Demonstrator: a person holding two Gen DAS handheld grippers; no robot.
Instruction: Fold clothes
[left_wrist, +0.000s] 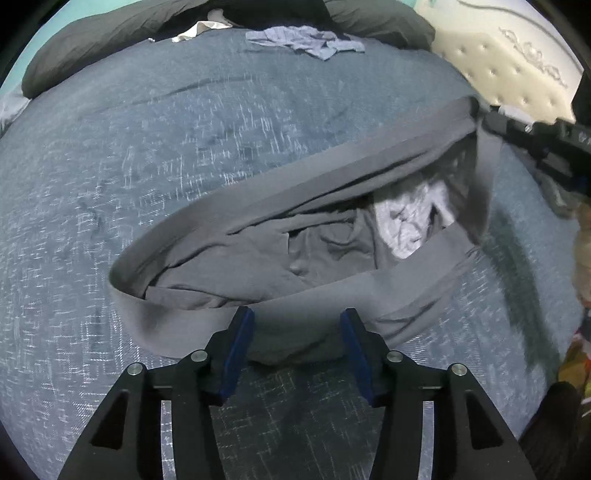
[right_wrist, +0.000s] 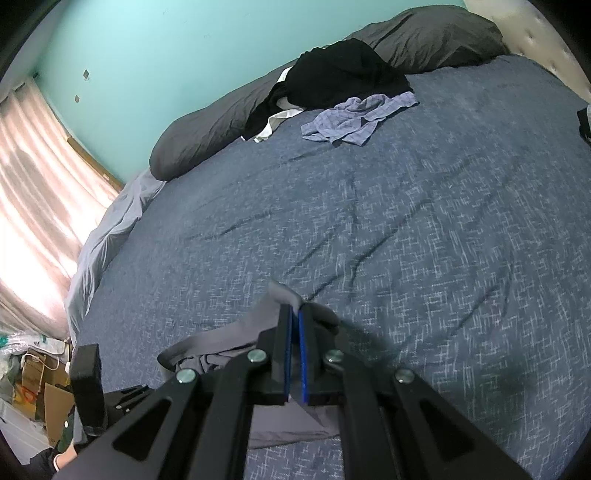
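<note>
The right gripper (right_wrist: 295, 314) has its blue pads pressed together on a pinch of grey waistband, a small tuft of the fabric poking out past the tips. The left gripper (left_wrist: 297, 321) stands with its jaws roughly half apart, the near run of the waistband lying between the pads; I see no pad pressing on it, so I'd call that side not gripping.

What they share is a pair of grey shorts (left_wrist: 280, 254), strung out between the two tools low over the near part of the bed (right_wrist: 424, 221), waist opening gaping so you look down into the crumpled body and a pale patch of lining or another cloth inside; I can't tell which. From the left wrist view the far corner of the band runs up to the right gripper near the bed's right edge.

I judge the cloth to be light, thin and thoroughly limp: it sags wherever it isn't held and will follow the fingers with no resistance, so weight is no worry, but bunching is. The banded waist looks the firmest part, and the sensible hold is on it, at the two ends, so the garment hangs flat.

Up by the far edge, against the dark pillows (right_wrist: 229, 122), lie a crumpled blue checked garment (right_wrist: 354, 118) and a black one (right_wrist: 343, 74), well apart from this work.
</note>
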